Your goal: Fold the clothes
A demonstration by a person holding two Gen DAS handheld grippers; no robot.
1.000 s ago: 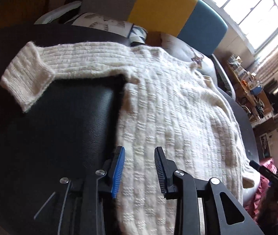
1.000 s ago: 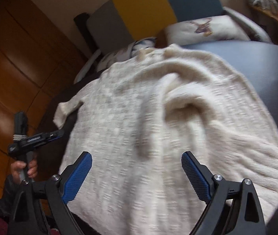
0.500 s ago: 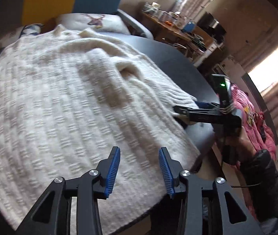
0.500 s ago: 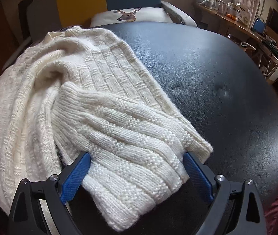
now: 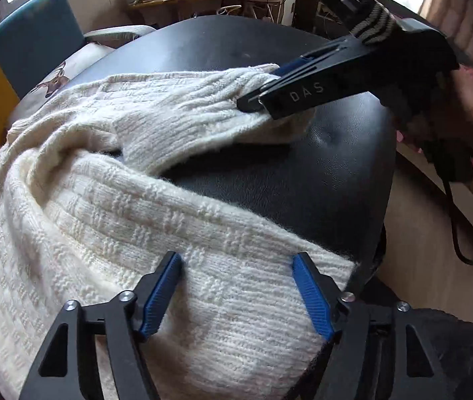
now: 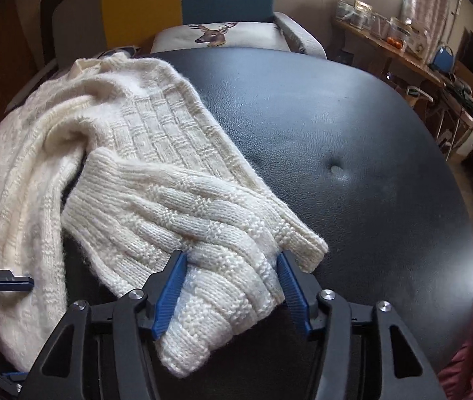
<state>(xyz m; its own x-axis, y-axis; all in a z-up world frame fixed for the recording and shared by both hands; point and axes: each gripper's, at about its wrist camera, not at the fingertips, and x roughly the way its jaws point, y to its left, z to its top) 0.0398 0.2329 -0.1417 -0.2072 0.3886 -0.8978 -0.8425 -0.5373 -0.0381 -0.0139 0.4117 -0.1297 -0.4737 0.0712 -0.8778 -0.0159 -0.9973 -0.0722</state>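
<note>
You are working on a cream knitted sweater point(image 5: 96, 220) that is lying on a round black padded surface point(image 5: 303, 173), covering its left part as the right wrist view shows it.

Left gripper point(image 5: 236, 286): you are holding it over the ribbed hem of the sweater at the near edge of the padded surface. Its blue-padded jaws are standing apart, with the knit lying between and under them. No pinch on the fabric is visible.

Right gripper point(image 6: 231, 283): you are holding it at the cuff end of the sweater sleeve point(image 6: 183, 213). Its pads are pressing against both sides of the bunched knit, so it is clamped on the sleeve. In the left wrist view, this gripper point(image 5: 253, 98) is reaching in from the right, and the sleeve is stretching from the body of the sweater toward it, lifted slightly off the padded surface.

A cushion with a deer print point(image 6: 216, 35) is sitting beyond the far edge of the padded surface.
</note>
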